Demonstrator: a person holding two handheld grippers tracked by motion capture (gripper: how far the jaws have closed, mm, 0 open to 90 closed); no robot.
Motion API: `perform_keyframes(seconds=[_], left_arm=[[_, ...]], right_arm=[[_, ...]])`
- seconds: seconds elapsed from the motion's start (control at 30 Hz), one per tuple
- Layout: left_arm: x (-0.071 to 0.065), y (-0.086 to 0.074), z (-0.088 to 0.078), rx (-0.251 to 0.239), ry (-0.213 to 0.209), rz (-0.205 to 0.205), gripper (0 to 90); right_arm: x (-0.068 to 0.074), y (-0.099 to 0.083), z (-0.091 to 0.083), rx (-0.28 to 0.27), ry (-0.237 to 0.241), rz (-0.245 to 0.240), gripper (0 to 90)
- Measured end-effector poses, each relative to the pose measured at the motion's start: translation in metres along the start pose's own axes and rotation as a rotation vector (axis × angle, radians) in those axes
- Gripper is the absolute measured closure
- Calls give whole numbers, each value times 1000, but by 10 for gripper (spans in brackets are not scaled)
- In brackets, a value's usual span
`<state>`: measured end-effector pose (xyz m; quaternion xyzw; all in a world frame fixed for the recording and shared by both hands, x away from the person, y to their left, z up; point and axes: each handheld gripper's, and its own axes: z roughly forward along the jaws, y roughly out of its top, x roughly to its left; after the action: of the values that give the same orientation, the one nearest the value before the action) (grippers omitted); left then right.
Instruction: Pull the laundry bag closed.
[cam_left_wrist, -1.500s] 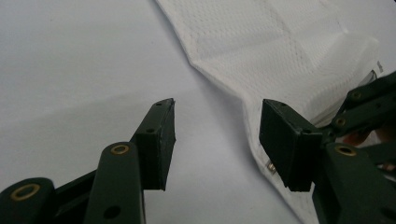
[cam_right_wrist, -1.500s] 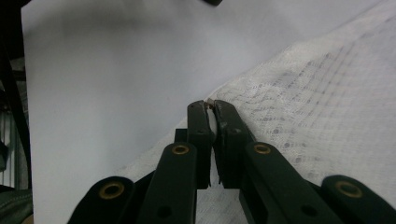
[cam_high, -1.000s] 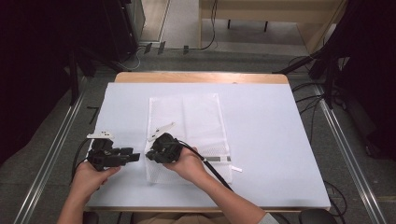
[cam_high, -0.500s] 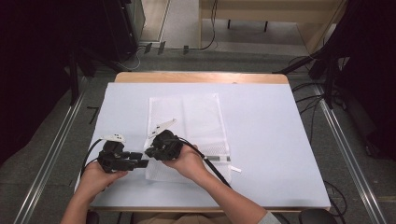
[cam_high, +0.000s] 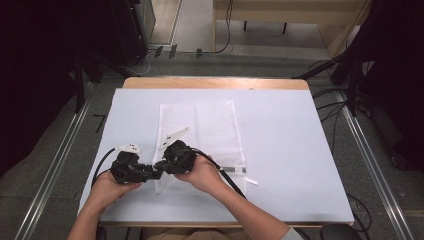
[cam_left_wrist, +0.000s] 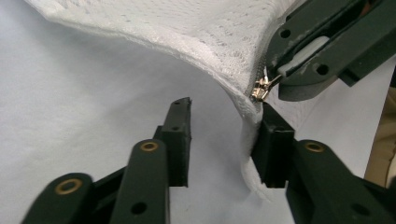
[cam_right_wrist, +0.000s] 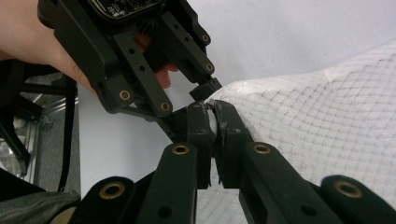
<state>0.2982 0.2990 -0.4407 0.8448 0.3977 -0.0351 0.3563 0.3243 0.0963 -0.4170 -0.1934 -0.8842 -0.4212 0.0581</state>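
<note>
From the high view, I sit at a table (cam_high: 300, 150) covered in pale blue-white, with a white mesh bag (cam_high: 210, 130) lying flat in the middle, its long side running away from me. My two hands meet at the bag's near left corner. My left gripper (cam_high: 150, 173) points rightward toward that corner, and my right gripper (cam_high: 162, 167) lies over the corner itself, tip to tip with the left. A black cable (cam_high: 225, 177) trails from the right gripper across the bag toward me.

In the left gripper view, my left gripper (cam_left_wrist: 224, 135) has its jaws apart, and they have just been closing. The lifted corner of the mesh bag (cam_left_wrist: 187, 32) hangs between them; the right-hand pad (cam_left_wrist: 273, 149) touches the folded edge of the mesh, while the left-hand pad (cam_left_wrist: 180, 140) stands clear of it. Just above, a small metal zipper pull (cam_left_wrist: 260, 87) shows at the bag's edge, right at the tip of my right gripper (cam_left_wrist: 299, 60).

In the right gripper view, my right gripper (cam_right_wrist: 212, 119) is clamped tight on the corner of the mesh bag (cam_right_wrist: 317, 121), with white material pinched between the pads. My left gripper (cam_right_wrist: 196, 100) comes in from above, one jaw tip touching the same corner, my hand (cam_right_wrist: 28, 46) behind it.
</note>
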Motion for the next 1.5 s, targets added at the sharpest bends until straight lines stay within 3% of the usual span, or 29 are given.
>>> perform_keyframes(seconds=[0.2, 0.53, 0.7, 1.5], left_arm=[[-2, 0, 1, 16, -4, 17, 721], [-2, 0, 1, 24, -3, 24, 736], [-4, 1, 0, 34, 20, 46, 871], [-3, -1, -4, 52, 8, 24, 892]], right_arm=[[-1, -1, 1, 14, 22, -7, 877], [0, -2, 4, 28, 31, -19, 877], [0, -2, 5, 32, 33, -23, 878], [-10, -12, 13, 22, 15, 23, 883]])
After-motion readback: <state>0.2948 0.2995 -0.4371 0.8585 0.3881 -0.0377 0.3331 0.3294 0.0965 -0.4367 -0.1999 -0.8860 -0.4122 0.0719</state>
